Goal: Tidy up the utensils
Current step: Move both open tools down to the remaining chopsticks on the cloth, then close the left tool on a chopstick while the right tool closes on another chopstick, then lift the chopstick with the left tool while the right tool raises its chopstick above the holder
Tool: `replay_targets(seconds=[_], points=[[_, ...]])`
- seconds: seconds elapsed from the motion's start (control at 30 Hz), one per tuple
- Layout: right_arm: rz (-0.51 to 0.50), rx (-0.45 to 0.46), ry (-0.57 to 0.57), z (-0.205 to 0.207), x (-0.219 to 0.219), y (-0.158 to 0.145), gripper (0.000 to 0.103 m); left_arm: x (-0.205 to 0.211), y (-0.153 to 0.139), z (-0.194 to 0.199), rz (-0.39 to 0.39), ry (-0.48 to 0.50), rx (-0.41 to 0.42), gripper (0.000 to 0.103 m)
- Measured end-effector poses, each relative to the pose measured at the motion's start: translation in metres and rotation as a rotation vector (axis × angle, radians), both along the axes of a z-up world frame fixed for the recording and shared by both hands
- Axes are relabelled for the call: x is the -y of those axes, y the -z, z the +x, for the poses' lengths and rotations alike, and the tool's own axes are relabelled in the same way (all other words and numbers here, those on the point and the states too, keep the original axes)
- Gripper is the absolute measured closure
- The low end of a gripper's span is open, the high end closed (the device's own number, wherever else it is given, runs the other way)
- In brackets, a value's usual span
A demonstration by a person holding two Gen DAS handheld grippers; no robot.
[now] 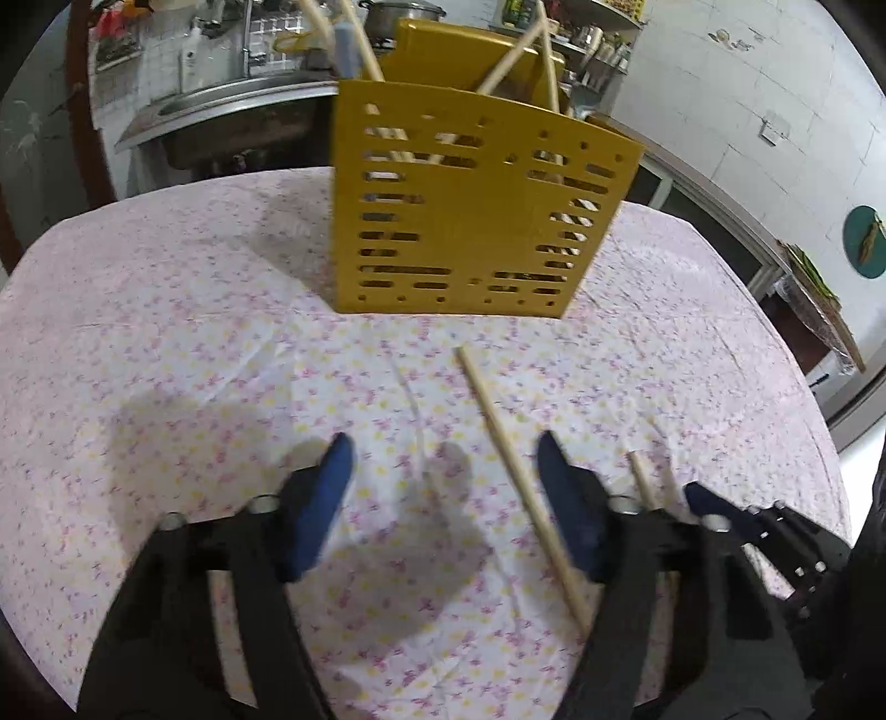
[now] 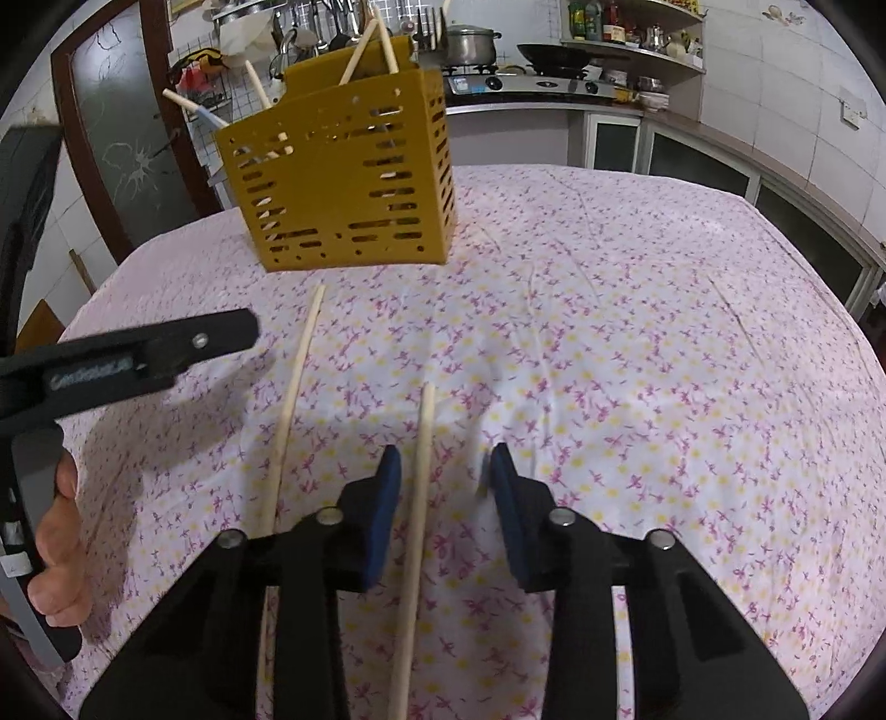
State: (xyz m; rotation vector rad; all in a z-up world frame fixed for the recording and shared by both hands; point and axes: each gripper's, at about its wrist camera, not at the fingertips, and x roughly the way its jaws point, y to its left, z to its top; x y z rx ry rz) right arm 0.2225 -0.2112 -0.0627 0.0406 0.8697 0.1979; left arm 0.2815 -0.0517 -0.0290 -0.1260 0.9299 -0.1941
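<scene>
A yellow slotted utensil holder (image 1: 476,210) (image 2: 343,177) stands on the floral tablecloth (image 1: 166,332) (image 2: 637,332) with several wooden chopsticks sticking out of it. Two loose chopsticks lie on the cloth in front of it. One chopstick (image 1: 515,471) (image 2: 290,399) runs between the blue pads of my left gripper (image 1: 443,448) (image 2: 246,332), close to its right pad; the jaws stand apart and do not clamp it. The other chopstick (image 2: 418,487) (image 1: 642,479) lies between the pads of my right gripper (image 2: 447,454) (image 1: 731,512), near the left pad, with a wide gap to the right pad.
A person's hand (image 2: 55,526) holds the left gripper's handle. Behind the table are a steel sink (image 1: 221,111), a stove counter with a pot (image 2: 470,41) and a wok, and wall shelves. The table's rounded edge falls away at the right.
</scene>
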Motion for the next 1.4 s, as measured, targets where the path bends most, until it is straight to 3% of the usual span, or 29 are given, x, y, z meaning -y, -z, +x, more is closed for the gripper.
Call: replay_targets(seconds=[0.13,0.27,0.37,0.53,0.63,0.73,0.97,1.4], points=[[0.000,-0.015,-0.008,0.002,-0.003,0.002,0.078,0.014,0.001,0.008,0.016,0.010,0.004,0.048],[-0.006,-0.021,-0.010,0.002,-0.002,0.003,0.081,0.030,0.013,0.021,0.021,0.032,-0.047,0.063],[-0.003,-0.025,-0.016,0.002,0.000,0.003,0.082,0.038,0.020,0.030,0.048,0.033,-0.077,0.068],[0.014,-0.028,-0.006,0.004,0.002,0.003,0.081,0.053,0.024,0.037,0.109,0.021,-0.087,0.069],[0.002,-0.021,-0.003,0.004,-0.001,0.003,0.083,0.060,0.026,0.038,0.156,0.023,-0.070,0.081],[0.013,-0.021,0.002,0.003,0.000,0.004,0.091,0.057,0.027,0.042,0.148,0.022,-0.068,0.092],[0.045,-0.022,0.011,0.003,0.004,0.001,0.096,0.046,0.025,0.039,0.121,0.057,-0.076,0.099],[0.071,0.010,0.031,0.004,0.015,-0.013,0.103,0.013,0.009,0.014,0.088,0.077,-0.035,0.099]])
